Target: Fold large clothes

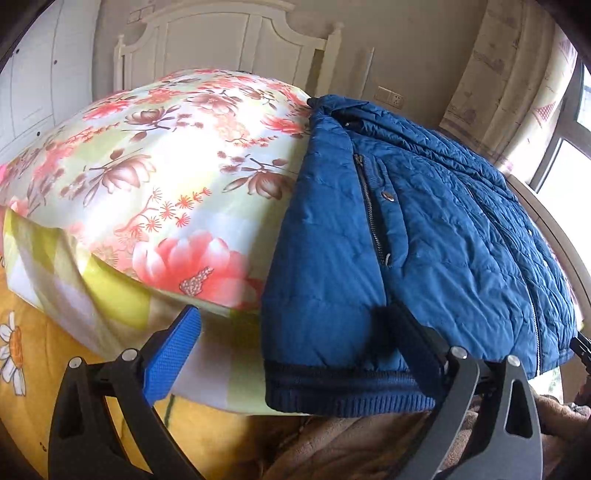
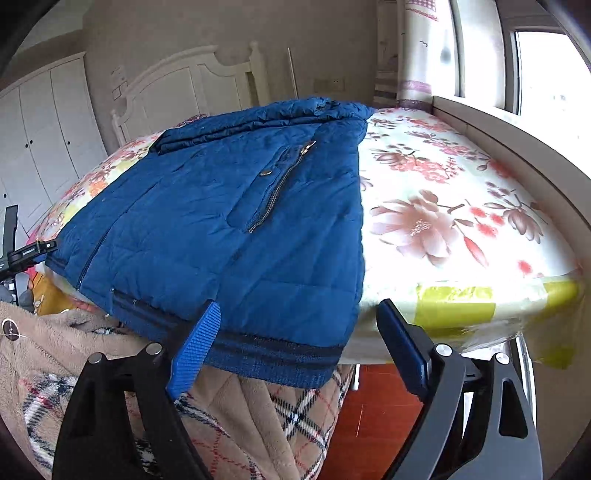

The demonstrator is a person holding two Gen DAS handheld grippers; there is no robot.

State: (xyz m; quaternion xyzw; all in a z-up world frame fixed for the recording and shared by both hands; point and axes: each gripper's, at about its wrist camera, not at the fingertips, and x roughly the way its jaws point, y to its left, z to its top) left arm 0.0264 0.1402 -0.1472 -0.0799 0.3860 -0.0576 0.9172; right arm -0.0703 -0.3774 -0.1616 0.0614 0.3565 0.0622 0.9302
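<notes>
In a bedroom with a white headboard (image 1: 229, 33) and a curtained window (image 2: 535, 70), a bed (image 2: 461, 192) spread with a floral sheet carries the one garment in play: a blue quilted jacket (image 1: 424, 229) lying flat across the bed's middle, collar toward the headboard and ribbed hem (image 2: 266, 354) hanging just over the near edge. The sides appear already turned in, leaving a narrow, tidy rectangle with the zipped chest pocket (image 2: 277, 184) facing up, though the fisheye view makes it hard to say how the sleeves are tucked. What seems left is the crosswise fold, hem brought up toward collar. The left gripper (image 1: 295, 350) stands with its jaws wide apart astride the hem's left corner, one pad over the jacket and one over the sheet, clamped on nothing. The right gripper (image 2: 299, 343) mirrors it at the hem's right corner, jaws apart and straddling the ribbed band without pressing it. A brown fleece and plaid garment (image 2: 240, 424) lies below the bed's edge, untouched.
</notes>
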